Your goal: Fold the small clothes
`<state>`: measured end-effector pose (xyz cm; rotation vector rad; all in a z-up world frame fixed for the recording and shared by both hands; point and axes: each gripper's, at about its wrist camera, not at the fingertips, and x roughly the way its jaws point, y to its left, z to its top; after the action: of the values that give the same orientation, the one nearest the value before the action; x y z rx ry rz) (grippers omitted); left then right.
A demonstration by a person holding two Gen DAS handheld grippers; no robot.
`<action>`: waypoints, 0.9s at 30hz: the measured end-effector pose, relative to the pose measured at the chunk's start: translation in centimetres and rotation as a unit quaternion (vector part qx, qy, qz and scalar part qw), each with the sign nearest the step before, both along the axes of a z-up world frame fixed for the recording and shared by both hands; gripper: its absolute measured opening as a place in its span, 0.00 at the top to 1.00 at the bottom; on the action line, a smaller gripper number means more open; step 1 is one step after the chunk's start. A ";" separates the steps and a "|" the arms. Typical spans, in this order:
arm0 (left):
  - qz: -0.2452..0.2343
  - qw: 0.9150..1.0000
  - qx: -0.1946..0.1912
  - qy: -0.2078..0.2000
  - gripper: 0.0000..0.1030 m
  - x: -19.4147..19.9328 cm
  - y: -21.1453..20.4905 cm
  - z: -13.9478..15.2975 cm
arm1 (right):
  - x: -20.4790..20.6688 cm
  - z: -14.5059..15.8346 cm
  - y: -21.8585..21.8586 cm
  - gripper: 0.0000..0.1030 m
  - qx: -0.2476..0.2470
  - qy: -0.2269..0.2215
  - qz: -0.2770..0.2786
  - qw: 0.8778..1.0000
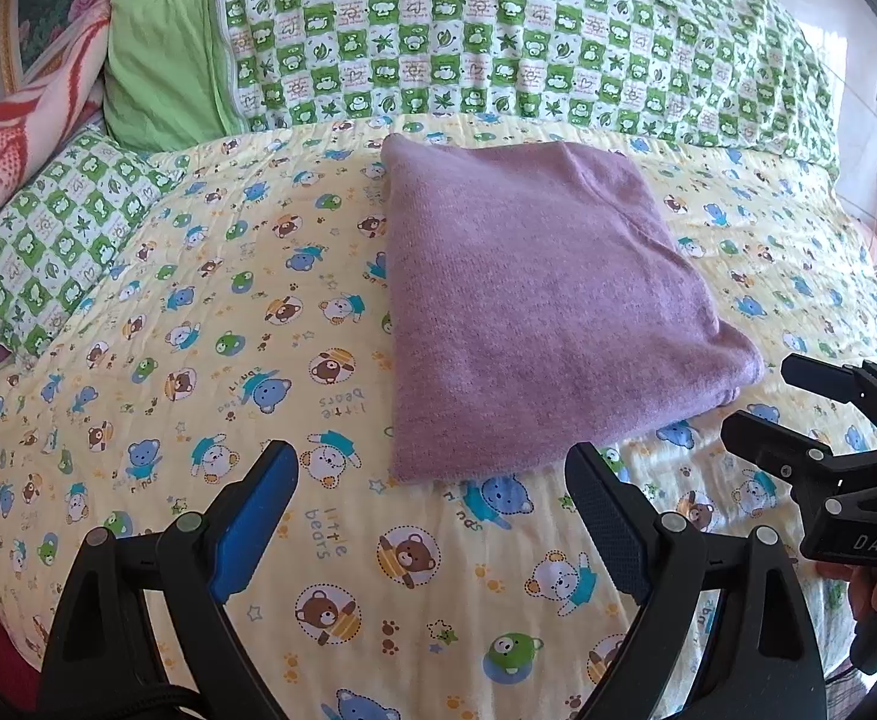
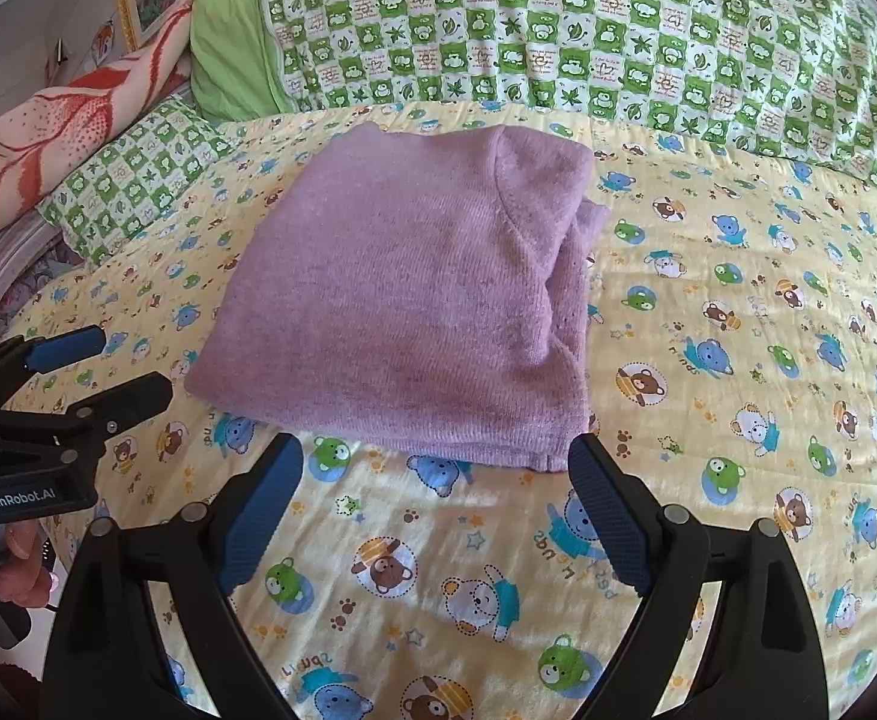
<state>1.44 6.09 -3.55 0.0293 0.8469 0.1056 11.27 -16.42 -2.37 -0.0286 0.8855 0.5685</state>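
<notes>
Closest to me are my own fingers, spread wide and grasping nothing: the left gripper (image 1: pixel 432 480) hangs over the yellow bear-print bedsheet (image 1: pixel 198 360), and the right gripper (image 2: pixel 435 474) does the same a little to the side. Both are released, with only the sheet between the blue pads.

Straight ahead of both lies the purple sweater (image 2: pixel 402 300), already folded into a thick, nearly square packet on the bed. It rests flat, in front of the green checked quilt (image 2: pixel 618 30) and well apart from the small green pillow (image 2: pixel 132 180).

From the right gripper, the near edge of the packet is just beyond my fingertips, and the right fingertip almost meets its near right corner, where loose layers stick out along the right side. From the left gripper, the near left corner is just ahead, between the two fingers. The edges run slanted away from me in both views.

I judge that the right gripper is the nearer one to the untidy side, so tucking those layers would fall to it.
</notes>
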 end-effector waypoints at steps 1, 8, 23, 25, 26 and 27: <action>0.001 1.000 0.000 0.000 0.11 0.0 -0.1 0.0 | 0.1 0.0 0.0 0.12 0.000 0.000 0.001 1.000; 0.002 1.000 -0.004 0.004 0.09 0.2 0.4 -0.1 | 0.2 0.2 0.1 0.12 0.000 -0.001 0.003 1.000; 0.011 1.000 -0.009 0.013 0.08 0.4 0.8 -0.3 | 0.6 0.4 0.6 0.12 0.002 -0.002 0.011 1.000; 0.011 1.000 -0.008 0.013 0.08 0.4 0.7 -0.3 | 0.6 0.4 0.6 0.12 0.002 -0.002 0.011 1.000; 0.012 1.000 -0.008 0.013 0.08 0.4 0.7 -0.3 | 0.7 0.4 0.7 0.12 0.002 -0.003 0.011 1.000; 0.012 1.000 -0.009 0.014 0.08 0.5 0.8 -0.3 | 0.7 0.4 0.7 0.12 0.001 -0.002 0.011 1.000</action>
<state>1.89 6.87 -3.87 0.0051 0.8764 0.1199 11.97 -15.74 -2.00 -0.0369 0.8814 0.5903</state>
